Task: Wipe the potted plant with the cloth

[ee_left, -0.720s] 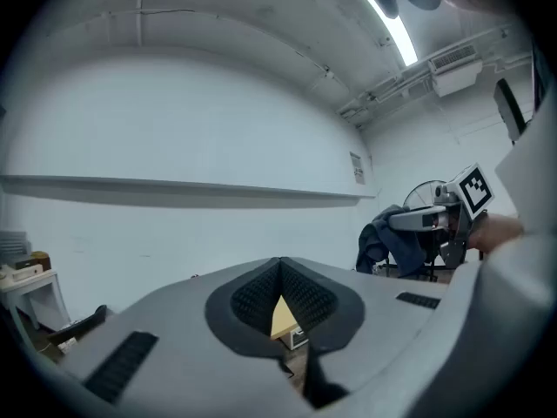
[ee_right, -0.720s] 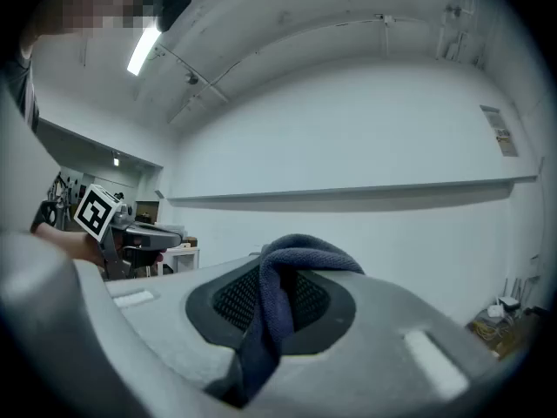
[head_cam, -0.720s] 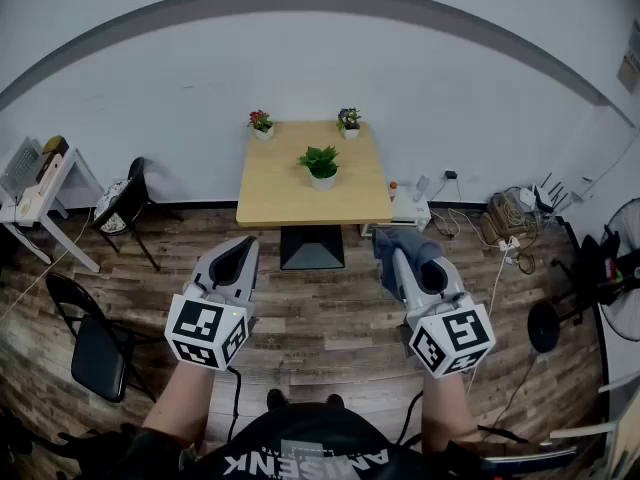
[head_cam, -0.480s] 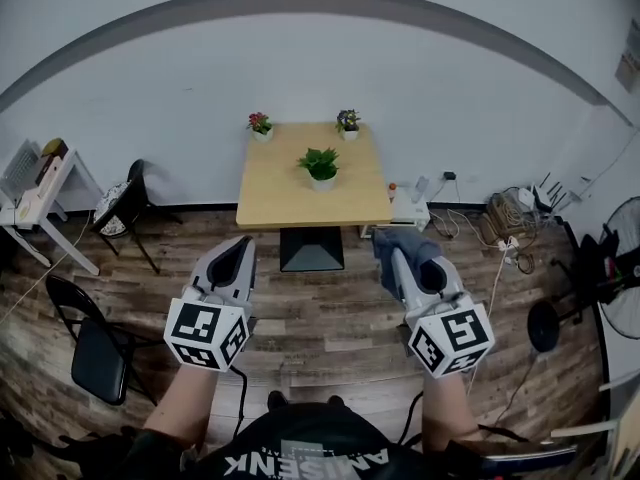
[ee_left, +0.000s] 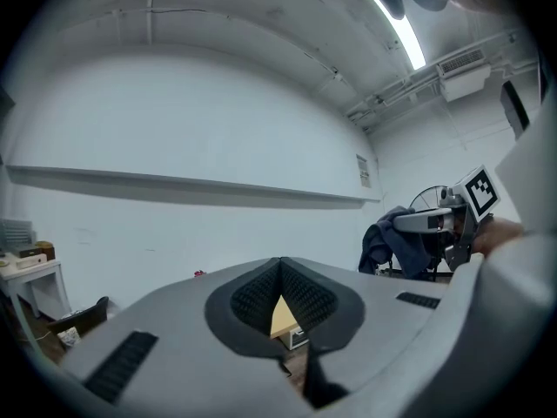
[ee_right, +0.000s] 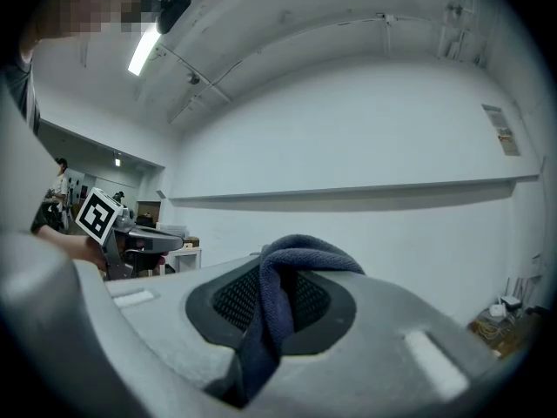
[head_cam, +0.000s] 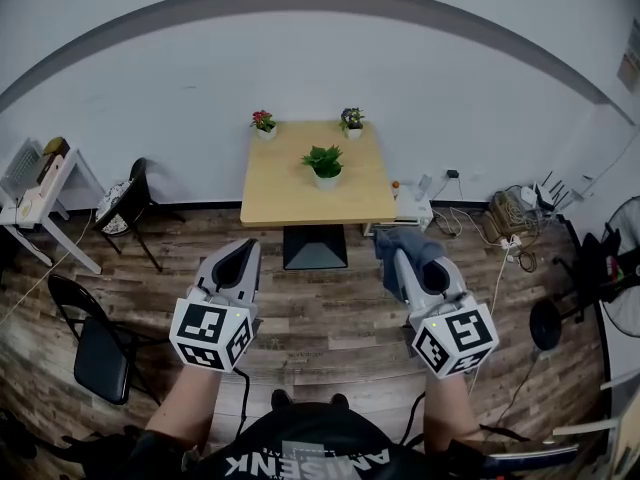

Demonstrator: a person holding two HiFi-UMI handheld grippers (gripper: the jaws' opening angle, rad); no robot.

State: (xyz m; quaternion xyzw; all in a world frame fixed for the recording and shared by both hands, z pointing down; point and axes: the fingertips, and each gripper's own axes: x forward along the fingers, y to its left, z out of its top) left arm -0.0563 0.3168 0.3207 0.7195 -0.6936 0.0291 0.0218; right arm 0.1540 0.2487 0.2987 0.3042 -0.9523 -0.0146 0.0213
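Note:
Three potted plants stand on a small wooden table (head_cam: 310,196) far ahead: a green leafy one (head_cam: 323,163) near its middle, a red-flowered one (head_cam: 264,123) at the back left, a purple-flowered one (head_cam: 351,120) at the back right. My left gripper (head_cam: 243,251) is held level over the floor, well short of the table, shut with nothing in it (ee_left: 280,268). To its right my right gripper (head_cam: 393,248) is shut on a dark blue cloth (head_cam: 405,243), which bunches between the pads and hangs down (ee_right: 277,307).
A black folding chair (head_cam: 92,343) stands at the left on the wood floor, another dark chair (head_cam: 125,203) and a white side table (head_cam: 40,193) beyond it. Cables and boxes (head_cam: 505,223) lie at the right by the wall, with a fan (head_cam: 620,298) at the far right.
The view has shifted slightly; both grippers sit a touch lower in the picture. Their grip and the cloth are unchanged.

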